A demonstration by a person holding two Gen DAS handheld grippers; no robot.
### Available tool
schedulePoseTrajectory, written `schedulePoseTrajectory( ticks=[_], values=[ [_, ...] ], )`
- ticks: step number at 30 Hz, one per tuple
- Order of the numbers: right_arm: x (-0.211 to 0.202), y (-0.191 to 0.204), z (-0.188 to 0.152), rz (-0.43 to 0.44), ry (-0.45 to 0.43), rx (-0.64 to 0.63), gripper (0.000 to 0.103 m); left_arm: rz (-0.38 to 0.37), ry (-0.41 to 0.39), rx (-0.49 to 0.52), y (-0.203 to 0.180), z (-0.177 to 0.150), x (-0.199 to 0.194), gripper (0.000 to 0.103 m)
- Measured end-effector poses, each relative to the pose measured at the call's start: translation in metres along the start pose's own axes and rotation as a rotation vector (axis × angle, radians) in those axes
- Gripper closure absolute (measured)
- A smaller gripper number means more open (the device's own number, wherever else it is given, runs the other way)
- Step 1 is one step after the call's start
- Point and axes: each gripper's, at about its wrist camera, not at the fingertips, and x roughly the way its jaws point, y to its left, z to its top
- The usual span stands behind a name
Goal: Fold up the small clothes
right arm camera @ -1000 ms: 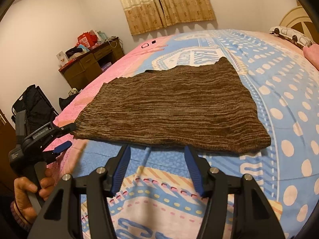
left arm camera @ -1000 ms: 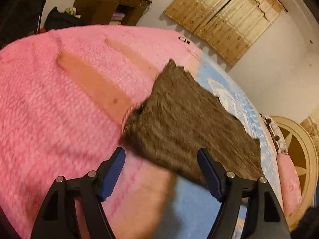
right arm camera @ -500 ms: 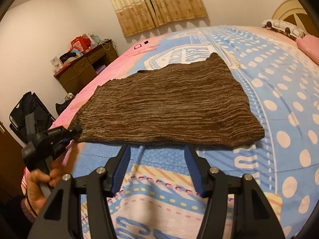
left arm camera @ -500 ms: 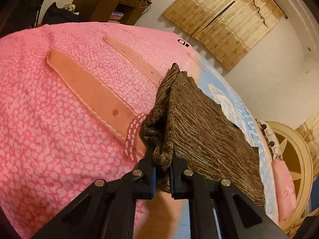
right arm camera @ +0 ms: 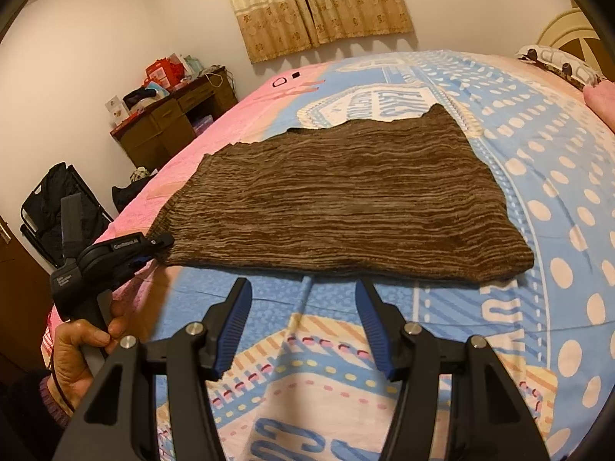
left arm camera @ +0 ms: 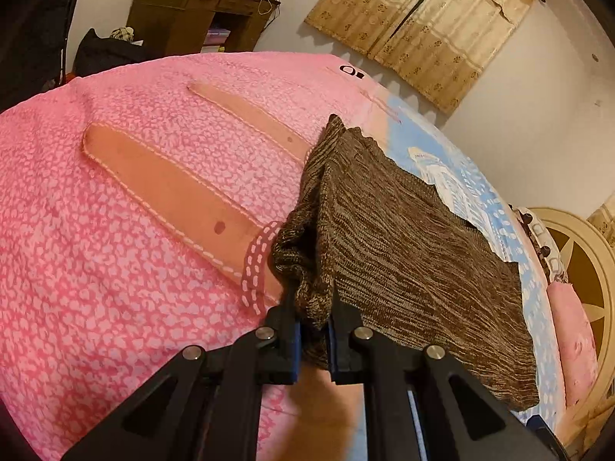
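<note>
A brown striped knit garment (right arm camera: 346,207) lies spread flat on the bed, its long edge facing me. My left gripper (left arm camera: 312,307) is shut on the garment (left arm camera: 403,246) at its near left corner, where the knit bunches up between the pads. In the right wrist view that same left gripper (right arm camera: 163,244) shows at the garment's left corner, held by a hand (right arm camera: 84,357). My right gripper (right arm camera: 303,322) stands open just in front of the garment's near edge, with only bedspread between its fingers.
The bedspread is pink (left arm camera: 115,230) on the left and blue with dots (right arm camera: 557,192) on the right. A wooden desk (right arm camera: 169,123) with clutter and a dark bag on a chair (right arm camera: 50,207) stand left of the bed. Pillows (right arm camera: 557,65) and a headboard lie at the far right.
My left gripper went from wide open around the garment's corner to shut on it, bunching the knit. The right gripper has stayed put, open.
</note>
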Motion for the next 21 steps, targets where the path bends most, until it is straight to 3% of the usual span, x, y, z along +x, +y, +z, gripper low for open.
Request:
schedulePoseTrajectory(
  ticks=[8, 15, 21],
  values=[
    [0.010, 0.019, 0.001, 0.019, 0.027, -0.028, 0.042, -0.027, 0.013, -0.027, 0.008, 0.002, 0.000, 0.093],
    [0.021, 0.027, 0.006, 0.034, 0.052, -0.021, 0.041, -0.100, 0.001, -0.093, 0.024, 0.001, -0.001, 0.093],
    [0.041, 0.044, 0.037, 0.073, 0.054, -0.040, 0.037, -0.120, -0.025, -0.092, 0.027, -0.003, -0.003, 0.093]
  ],
)
